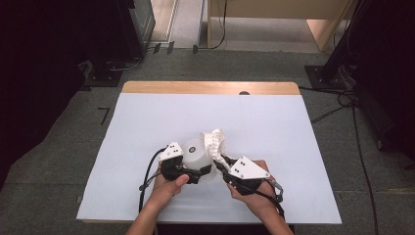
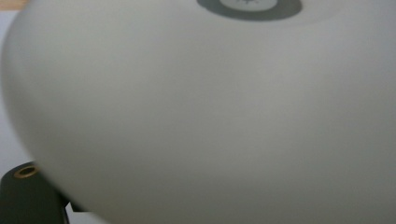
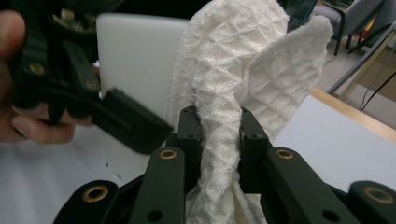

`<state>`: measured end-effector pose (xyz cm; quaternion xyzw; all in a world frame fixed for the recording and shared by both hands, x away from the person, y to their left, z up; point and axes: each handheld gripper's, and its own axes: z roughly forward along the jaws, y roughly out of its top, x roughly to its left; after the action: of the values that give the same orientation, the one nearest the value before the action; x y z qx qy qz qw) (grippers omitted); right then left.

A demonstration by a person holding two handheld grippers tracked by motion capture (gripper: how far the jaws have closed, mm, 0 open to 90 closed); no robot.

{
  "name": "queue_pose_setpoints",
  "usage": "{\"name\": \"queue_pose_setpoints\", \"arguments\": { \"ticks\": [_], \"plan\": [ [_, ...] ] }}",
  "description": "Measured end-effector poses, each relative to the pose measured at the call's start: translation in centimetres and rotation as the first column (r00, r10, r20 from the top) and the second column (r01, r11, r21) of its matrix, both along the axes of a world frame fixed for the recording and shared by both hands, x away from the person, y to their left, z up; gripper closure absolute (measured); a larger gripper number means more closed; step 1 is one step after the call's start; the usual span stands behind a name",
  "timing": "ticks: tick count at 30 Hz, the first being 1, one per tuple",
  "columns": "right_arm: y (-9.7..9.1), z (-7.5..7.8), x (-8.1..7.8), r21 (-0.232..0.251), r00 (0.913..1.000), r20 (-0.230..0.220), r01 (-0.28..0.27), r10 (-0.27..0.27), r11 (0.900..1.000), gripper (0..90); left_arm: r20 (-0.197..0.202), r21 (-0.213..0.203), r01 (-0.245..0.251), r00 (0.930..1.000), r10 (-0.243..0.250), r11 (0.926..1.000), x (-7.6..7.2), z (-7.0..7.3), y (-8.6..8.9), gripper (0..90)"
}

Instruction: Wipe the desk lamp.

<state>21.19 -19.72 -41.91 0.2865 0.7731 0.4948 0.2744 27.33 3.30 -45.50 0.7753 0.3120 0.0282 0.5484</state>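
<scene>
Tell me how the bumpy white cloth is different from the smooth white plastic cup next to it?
The bumpy white cloth has a waffle weave, while the smooth white plastic cup looks plain and slightly see-through. The cloth is soft and bunched into folds; the cup keeps a stiff round shape. The cloth is pinched in the right gripper, while the cup is held by the left gripper. Both are white and sit over the white table.

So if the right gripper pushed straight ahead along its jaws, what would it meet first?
Probably the white container. The right gripper is shut on the white cloth, whose free end leads and seems to reach the container first; the left gripper holds it. Depth is unclear.
</scene>
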Motion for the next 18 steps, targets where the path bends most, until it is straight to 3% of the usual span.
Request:
{"name": "queue_pose_setpoints", "arguments": {
  "ticks": [3, 6, 9, 12, 15, 18],
  "plan": [
    [-0.4, 0.6, -0.2, 0.037, 0.9993, 0.036, 0.006, -0.007, 0.9993, 75.7, 0.011, 0.017, 0.021, 0.9997, -0.021, 0.9996, -0.3, 0.0, -0.5, 8.2],
    [-0.6, 0.4, 0.0, 0.016, 0.9997, 0.024, 0.005, -0.006, 0.9999, 75.7, 0.012, 0.008, 0.020, 0.9997, -0.020, 0.9998, -0.3, 0.2, -0.4, 8.2],
    [-0.7, -1.1, 1.0, -0.046, 0.9978, -0.066, 0.000, -0.003, 0.9990, 75.7, 0.006, -0.026, 0.006, 1.0000, -0.005, 0.9996, -0.1, 0.5, 0.3, 8.2],
    [-0.7, -2.3, 1.5, -0.091, 0.9926, -0.121, -0.015, 0.004, 0.9958, 75.7, 0.000, -0.044, -0.007, 1.0000, 0.007, 0.9990, 0.2, 0.7, 1.1, 8.2],
    [-0.5, -1.8, 1.3, -0.046, 0.9936, -0.112, -0.022, 0.016, 0.9987, 75.7, -0.013, -0.046, -0.002, 0.9999, 0.001, 0.9989, 0.3, 0.6, 1.2, 8.2],
    [-0.4, -0.5, 0.7, -0.002, 0.9988, -0.044, -0.021, 0.021, 0.9998, 75.3, -0.012, -0.027, 0.029, 0.9995, -0.029, 0.9992, 0.1, 0.3, 0.5, 8.2]
  ]
}}
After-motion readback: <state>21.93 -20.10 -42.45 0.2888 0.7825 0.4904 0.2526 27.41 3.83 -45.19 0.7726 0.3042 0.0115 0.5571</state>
